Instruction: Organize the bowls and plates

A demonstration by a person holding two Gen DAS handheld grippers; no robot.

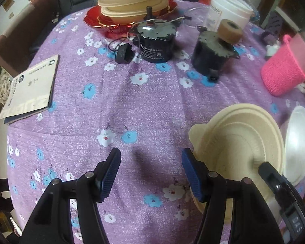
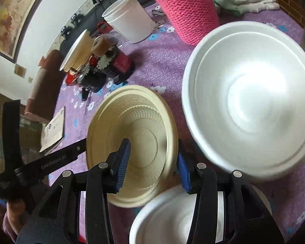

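Two grippers work over the flowered tablecloth [image 1: 132,105]. The right gripper [image 2: 154,162] straddles the rim of a cream plate [image 2: 132,142], one finger inside and one outside, but whether the pads press on it I cannot tell. A small white bowl [image 2: 172,219] lies nearest, a large white bowl [image 2: 250,101] just right. The left gripper [image 1: 150,170] hangs open and empty over bare cloth, the plate just beside its right finger. Farther off, stacked cream plates [image 1: 132,2] rest on a red dish [image 1: 95,18].
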